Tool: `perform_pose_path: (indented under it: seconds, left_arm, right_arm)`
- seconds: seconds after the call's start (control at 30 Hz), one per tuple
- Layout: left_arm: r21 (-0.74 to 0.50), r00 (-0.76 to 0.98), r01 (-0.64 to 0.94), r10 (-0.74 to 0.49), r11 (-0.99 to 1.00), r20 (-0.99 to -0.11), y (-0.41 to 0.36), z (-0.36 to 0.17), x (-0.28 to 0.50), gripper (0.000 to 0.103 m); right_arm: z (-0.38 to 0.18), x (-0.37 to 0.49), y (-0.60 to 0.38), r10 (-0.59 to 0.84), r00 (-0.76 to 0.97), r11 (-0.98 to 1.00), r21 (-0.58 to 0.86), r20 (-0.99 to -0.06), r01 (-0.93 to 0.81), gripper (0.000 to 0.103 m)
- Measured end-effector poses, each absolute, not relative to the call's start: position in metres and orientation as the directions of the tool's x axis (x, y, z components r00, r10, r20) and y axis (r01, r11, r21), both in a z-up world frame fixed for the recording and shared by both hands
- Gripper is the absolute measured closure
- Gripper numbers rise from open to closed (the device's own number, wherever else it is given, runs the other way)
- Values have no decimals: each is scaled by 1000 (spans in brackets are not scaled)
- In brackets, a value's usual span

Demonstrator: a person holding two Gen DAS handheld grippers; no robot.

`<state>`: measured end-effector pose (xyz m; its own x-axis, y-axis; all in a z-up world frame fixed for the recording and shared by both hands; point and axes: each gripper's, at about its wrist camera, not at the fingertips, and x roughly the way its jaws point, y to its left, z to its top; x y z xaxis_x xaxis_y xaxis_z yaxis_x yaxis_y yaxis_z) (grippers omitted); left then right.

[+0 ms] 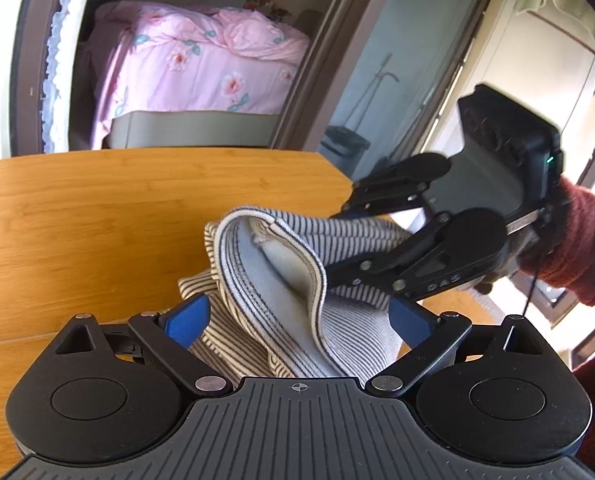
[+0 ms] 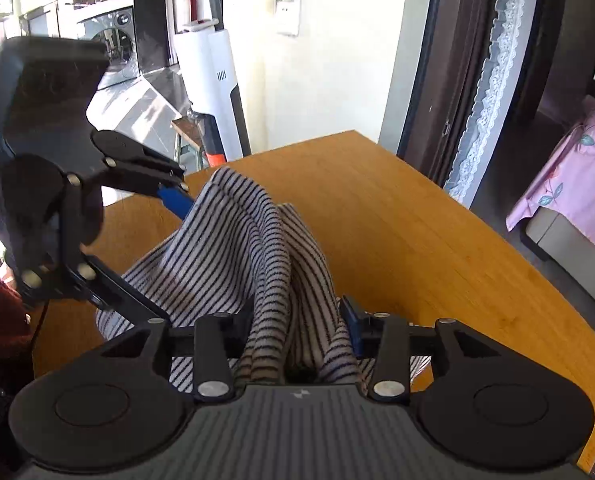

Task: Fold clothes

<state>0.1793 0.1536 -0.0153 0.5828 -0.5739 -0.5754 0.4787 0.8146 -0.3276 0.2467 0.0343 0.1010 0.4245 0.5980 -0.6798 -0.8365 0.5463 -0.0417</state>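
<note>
A cream garment with dark stripes (image 1: 281, 280) hangs bunched above the wooden table (image 1: 97, 220). My left gripper (image 1: 300, 317) is open, its blue fingers (image 1: 189, 318) spread wide with the cloth sagging between them. From the right, my right gripper (image 1: 361, 244) is shut on a fold of the garment. In the right wrist view the striped garment (image 2: 233, 248) rises in a ridge out of my right gripper (image 2: 299, 330), which pinches it. My left gripper (image 2: 169, 256) comes in from the left, one blue finger (image 2: 173, 200) against the cloth's top edge.
The table (image 2: 397, 220) ends at a curved far edge. Beyond it are a bed with a pink floral duvet (image 1: 201, 64), a dark door frame with a lace curtain (image 2: 493, 80), a white upright vacuum (image 2: 217, 68) and a washing machine (image 2: 117, 40). A dark red sleeve (image 1: 577, 248) is behind the right gripper.
</note>
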Motion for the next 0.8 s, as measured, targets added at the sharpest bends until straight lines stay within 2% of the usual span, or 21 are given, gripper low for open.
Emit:
perform_pose_path:
  seconds: [0.07,0.17,0.23,0.33,0.4,0.43,0.47,0.5,0.6,0.7,0.8]
  left_arm:
    - [-276,594,450,-516,849,-617,140,-25,187,5]
    - [-278,604,411,-488,868,-631,139,-36,191,6]
    - [-286,619,378,-470,880,-629,146,-39,193,11]
    - [-346,626,342,-487,874,-609,162,-40,194,20]
    - [-379,628,334,-504,863,-594,170,-40,192,29]
    - [-389,626,335,-511,858,-589,172,-40,191,31]
    - [-395,625,334,-515,856,-587,173,-40,190,34]
    - [-392,623,332,-512,858,-591,173,-40,190,36]
    - [-371,626,326,-492,870,-605,172,-40,187,36]
    - [-335,635,319,-463,886,-619,173,-39,183,36]
    - [-299,643,313,-432,902,-632,174,-38,178,34]
  right_arm:
    - [123,235,12,626,477,581,-39,-617,-813,32]
    - [139,217,-21,645,518,616,-19,-562,-788,18]
    - [134,208,-38,640,525,637,5,-561,-771,17]
    - [113,208,-47,598,546,690,30,-586,-723,17]
    - [99,218,-46,583,554,723,68,-594,-688,20]
    - [95,225,-43,586,553,729,87,-592,-679,36]
    - [91,232,-38,589,549,732,102,-593,-674,61]
    - [87,240,-31,584,553,738,107,-594,-666,66]
    - [71,265,-8,524,578,767,52,-625,-639,66]
    - [47,289,2,499,546,787,88,-673,-611,66]
    - [36,297,-2,496,553,817,145,-670,-558,46]
